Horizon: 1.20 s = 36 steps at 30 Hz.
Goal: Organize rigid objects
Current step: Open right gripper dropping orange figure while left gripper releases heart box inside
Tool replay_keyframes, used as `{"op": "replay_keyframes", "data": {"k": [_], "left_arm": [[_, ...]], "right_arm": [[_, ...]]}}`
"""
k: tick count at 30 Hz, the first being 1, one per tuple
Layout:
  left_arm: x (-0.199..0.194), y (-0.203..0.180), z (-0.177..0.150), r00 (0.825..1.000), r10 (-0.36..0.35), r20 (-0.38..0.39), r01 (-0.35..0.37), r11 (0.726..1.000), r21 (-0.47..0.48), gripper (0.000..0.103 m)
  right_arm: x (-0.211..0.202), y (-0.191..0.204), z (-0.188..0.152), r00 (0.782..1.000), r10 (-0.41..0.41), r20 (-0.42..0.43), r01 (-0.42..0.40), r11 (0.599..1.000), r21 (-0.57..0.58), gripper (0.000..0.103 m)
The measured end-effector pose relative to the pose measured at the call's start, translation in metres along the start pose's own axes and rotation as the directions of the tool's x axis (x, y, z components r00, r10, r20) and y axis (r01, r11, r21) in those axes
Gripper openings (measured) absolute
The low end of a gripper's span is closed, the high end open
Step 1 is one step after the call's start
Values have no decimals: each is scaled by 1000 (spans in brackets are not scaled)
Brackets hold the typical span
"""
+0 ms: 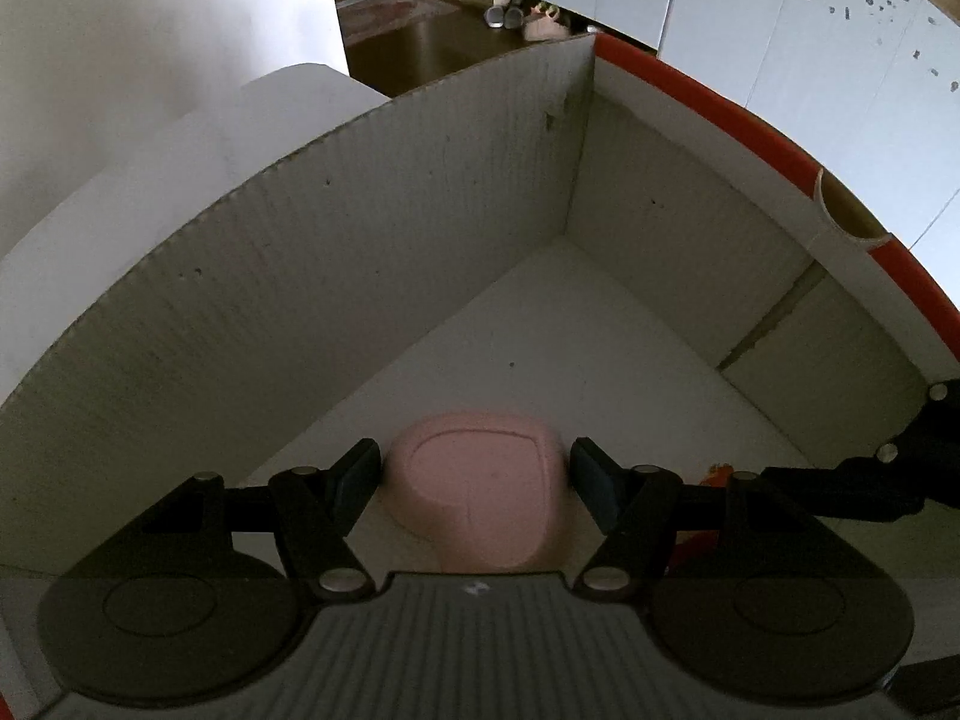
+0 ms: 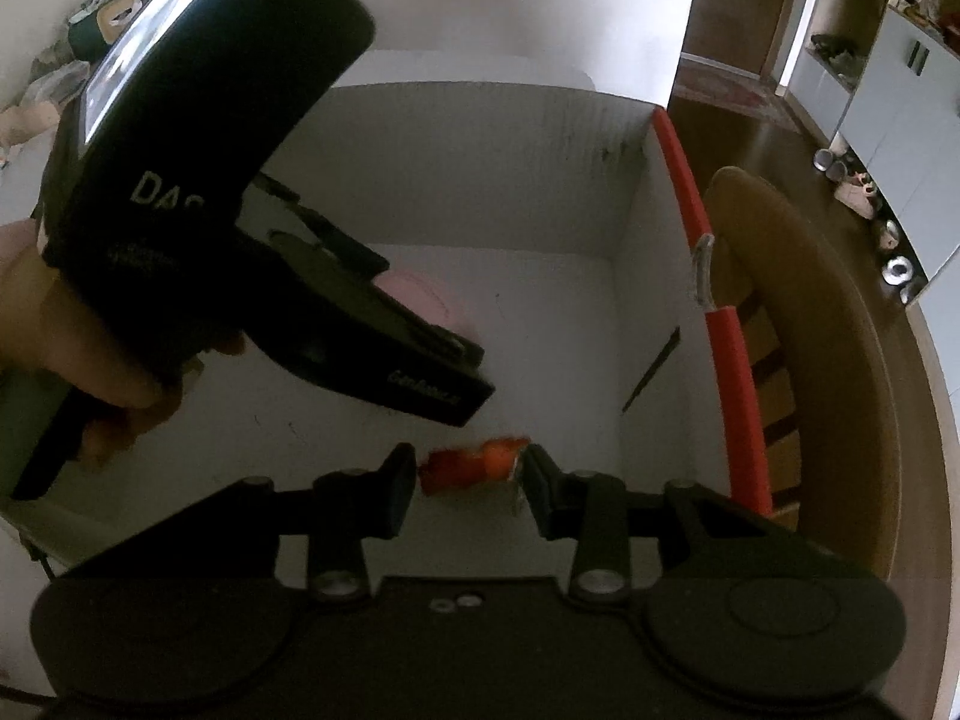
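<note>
I look down into a white cardboard box (image 1: 288, 312) with a red rim strip (image 1: 714, 105). My left gripper (image 1: 475, 480) is shut on a pink heart-shaped dish (image 1: 480, 498), both pads against its sides, low over the box floor. In the right wrist view the same dish (image 2: 435, 300) shows behind the left tool's black housing (image 2: 228, 138), which a hand (image 2: 54, 336) holds. My right gripper (image 2: 469, 474) is open around a small red-orange object (image 2: 474, 465) on the box floor (image 2: 540, 324). The right finger touches it and a thin gap shows at the left pad.
A wooden chair (image 2: 804, 312) stands just beyond the box's red-rimmed wall (image 2: 636, 276). Past it lie dark floor, shoes (image 2: 858, 192) and white cabinets (image 1: 810, 42). The box's far half has bare floor (image 1: 570, 330). A white surface (image 1: 198, 138) lies left of the box.
</note>
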<state>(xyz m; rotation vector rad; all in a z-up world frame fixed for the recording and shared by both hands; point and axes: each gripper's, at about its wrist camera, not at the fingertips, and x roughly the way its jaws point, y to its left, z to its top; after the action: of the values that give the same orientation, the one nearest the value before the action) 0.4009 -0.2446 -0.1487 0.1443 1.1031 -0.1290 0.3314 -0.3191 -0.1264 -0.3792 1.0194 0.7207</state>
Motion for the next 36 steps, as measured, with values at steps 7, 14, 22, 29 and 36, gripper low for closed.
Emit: {"op": "replay_keyframes", "data": {"k": [7, 14, 22, 29, 36], "left_arm": [[-6, 7, -1, 1000, 1, -9, -1, 1000, -15, 70], [-26, 16, -7, 999, 1, 33, 1, 999, -35, 70], [-58, 26, -17, 994, -19, 109, 23, 999, -36, 70], [-90, 36, -35, 984, -35, 175, 44, 998, -47, 70], [-112, 46, -41, 972, -52, 229, 65, 997, -47, 70]], "right_arm": [[-4, 2, 0, 1000, 2, 6, -2, 1000, -10, 52], [-22, 5, -1, 999, -16, 42, 16, 1000, 6, 63], [-40, 4, -1, 995, -44, 92, 40, 998, 48, 71], [-51, 9, 10, 988, -69, 140, 57, 995, 87, 80], [-75, 20, 5, 978, -80, 192, 55, 990, 133, 87]]}}
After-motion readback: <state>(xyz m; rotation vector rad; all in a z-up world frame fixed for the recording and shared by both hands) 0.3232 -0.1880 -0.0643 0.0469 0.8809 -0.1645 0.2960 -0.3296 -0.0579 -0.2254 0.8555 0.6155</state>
